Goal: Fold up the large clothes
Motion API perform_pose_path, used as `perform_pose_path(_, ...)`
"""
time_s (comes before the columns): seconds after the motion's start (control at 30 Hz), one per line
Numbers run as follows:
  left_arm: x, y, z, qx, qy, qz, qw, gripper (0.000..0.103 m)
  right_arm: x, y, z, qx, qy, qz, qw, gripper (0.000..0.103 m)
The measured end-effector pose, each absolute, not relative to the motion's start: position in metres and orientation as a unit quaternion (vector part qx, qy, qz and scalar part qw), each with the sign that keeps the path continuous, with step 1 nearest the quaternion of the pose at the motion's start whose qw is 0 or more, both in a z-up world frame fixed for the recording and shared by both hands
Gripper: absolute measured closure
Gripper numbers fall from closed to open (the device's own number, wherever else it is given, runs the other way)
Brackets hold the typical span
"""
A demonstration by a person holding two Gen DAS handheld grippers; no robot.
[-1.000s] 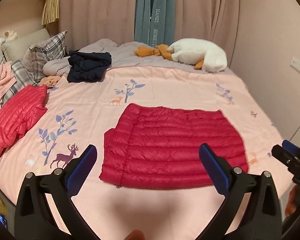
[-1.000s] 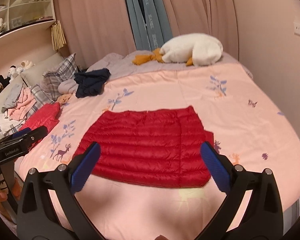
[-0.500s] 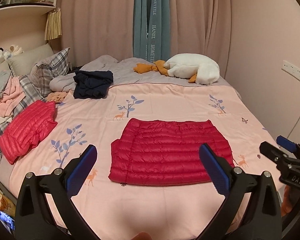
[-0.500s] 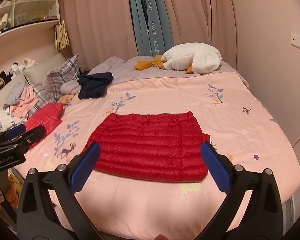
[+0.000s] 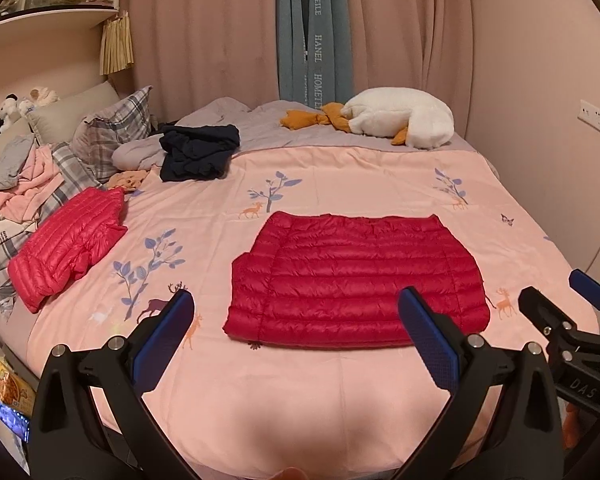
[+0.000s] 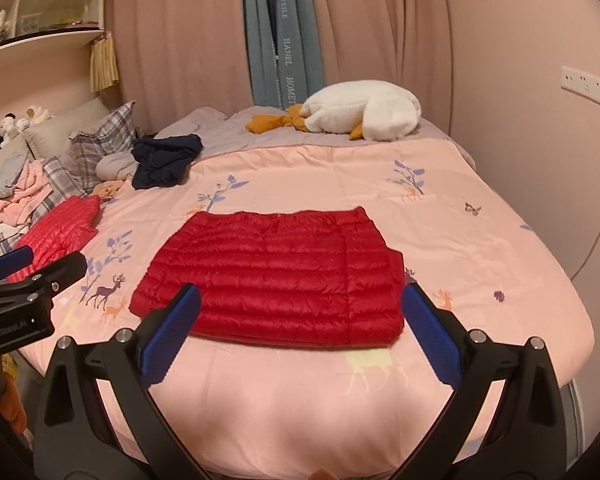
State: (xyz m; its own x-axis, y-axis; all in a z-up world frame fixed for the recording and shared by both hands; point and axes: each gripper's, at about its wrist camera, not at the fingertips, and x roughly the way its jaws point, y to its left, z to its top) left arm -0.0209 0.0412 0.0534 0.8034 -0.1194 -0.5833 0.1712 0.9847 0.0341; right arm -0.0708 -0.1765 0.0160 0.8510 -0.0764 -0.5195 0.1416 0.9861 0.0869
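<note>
A bed under a pink deer-print quilt (image 5: 340,184); the folded red down jacket (image 5: 356,280) lies flat mid-quilt; left tongs (image 5: 296,332) and right tongs (image 6: 300,320) — both spread apart, empty — hover short of the jacket's near edge.

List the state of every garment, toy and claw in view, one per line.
Red down jacket: folded flat into a rectangle, mid-bed.
Pink-red down jacket: folded, lying at the bed's left edge.
Dark navy garment: crumpled, unfolded.
Pink clothes pile: heaped, unfolded.
White plush goose: lying on its side at the far end.
Left claw: open, empty, off the bed.
Right claw: open, empty.
</note>
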Motion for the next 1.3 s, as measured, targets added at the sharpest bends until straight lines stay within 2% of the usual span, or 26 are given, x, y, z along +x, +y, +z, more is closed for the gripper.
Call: perform_pose_path(1.3, -0.003, 0.026, 0.018, 0.052, 0.352, -0.094, 0.930, 0.001, -0.058, -0.177, -0.008, 0.068, 0.299, -0.060, 0.950, 0.002)
